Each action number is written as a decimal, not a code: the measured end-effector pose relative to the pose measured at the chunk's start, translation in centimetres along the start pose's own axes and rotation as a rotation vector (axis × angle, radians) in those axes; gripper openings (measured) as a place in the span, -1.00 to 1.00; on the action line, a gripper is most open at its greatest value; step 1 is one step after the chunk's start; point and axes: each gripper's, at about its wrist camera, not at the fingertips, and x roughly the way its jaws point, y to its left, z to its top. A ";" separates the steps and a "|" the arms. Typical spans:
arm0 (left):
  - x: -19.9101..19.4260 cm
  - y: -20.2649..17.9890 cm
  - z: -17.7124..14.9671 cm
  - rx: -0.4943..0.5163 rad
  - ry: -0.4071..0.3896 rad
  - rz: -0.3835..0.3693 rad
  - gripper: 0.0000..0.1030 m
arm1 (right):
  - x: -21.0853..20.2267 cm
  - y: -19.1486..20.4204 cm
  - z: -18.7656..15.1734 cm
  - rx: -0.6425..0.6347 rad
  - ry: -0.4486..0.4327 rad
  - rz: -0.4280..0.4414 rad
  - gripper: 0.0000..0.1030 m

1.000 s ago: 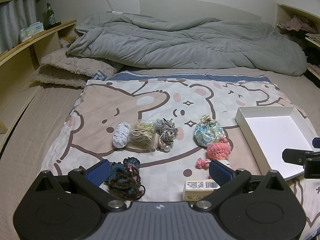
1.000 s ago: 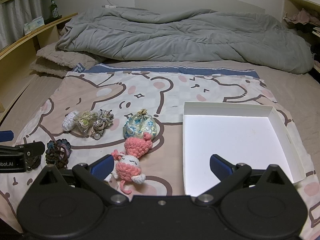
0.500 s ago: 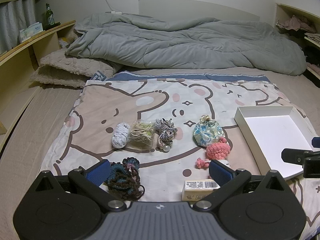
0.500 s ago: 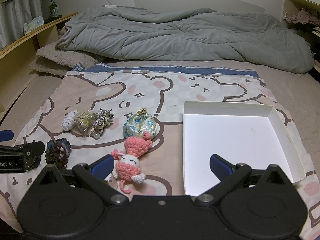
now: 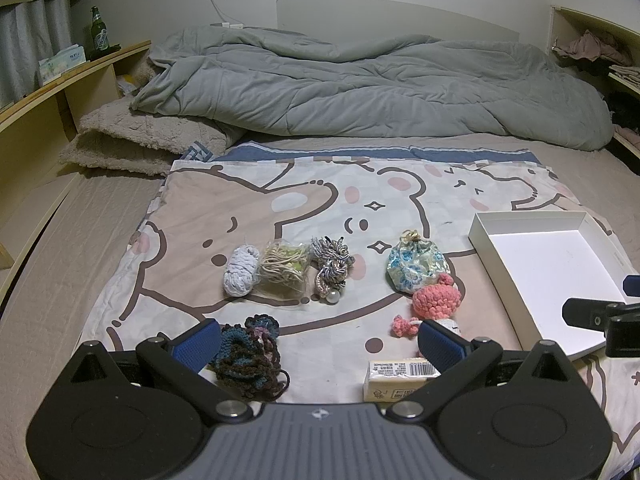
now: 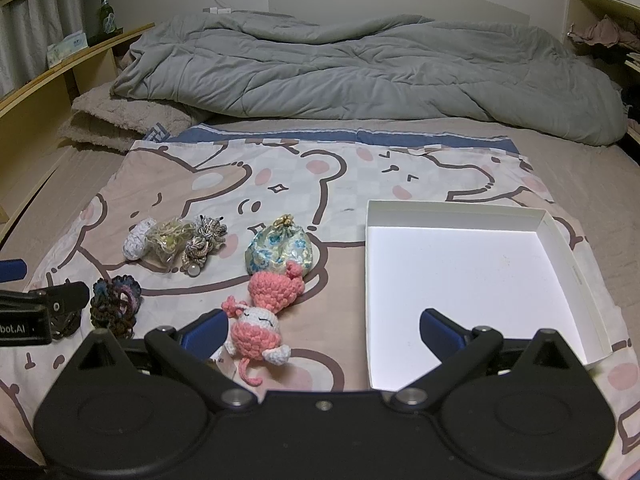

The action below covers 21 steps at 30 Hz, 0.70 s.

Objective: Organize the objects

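Left gripper: jaws spread wide, nothing between the pads, hovering low over the near edge of the bear-print sheet.
Right gripper: jaws likewise spread, holding nothing (left pad beside the doll's head, right pad over the box floor).
Dark crochet scrunchies: heaped just inside the left gripper's left pad, touching or nearly so; cannot tell which.
Labelled packet: flat on the sheet by the left gripper's right pad, long axis running left to right, barcode side up.
Pink crochet doll: lying on its back, long axis slanting from near-left to far-right, white face toward the camera, pink body pointing away toward the pouch.
Floral drawstring pouch: just behind the doll, touching it, tied neck pointing up and away.
Row of three bundles: white yarn, clear bag of cream cord, grey-and-pink cord with pearl beads, side by side and touching, each with long axis running near to far.
White box: open, shallow, right of the doll and apart from it, near edge under the right gripper.
Grey duvet: bunched across the far end of the bed.
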 end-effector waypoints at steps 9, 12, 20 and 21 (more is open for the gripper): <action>0.0 0.0 0.0 0.001 0.000 0.000 1.00 | 0.0 0.0 0.0 0.002 0.000 -0.002 1.00; 0.0 0.0 0.0 0.001 0.000 0.000 1.00 | 0.0 0.0 0.1 0.001 0.001 -0.003 1.00; 0.0 0.0 0.0 0.001 0.000 0.000 1.00 | 0.0 0.0 0.1 0.002 0.001 -0.003 1.00; 0.0 0.0 0.0 0.001 0.001 0.001 1.00 | 0.0 0.0 0.1 0.002 0.002 -0.003 1.00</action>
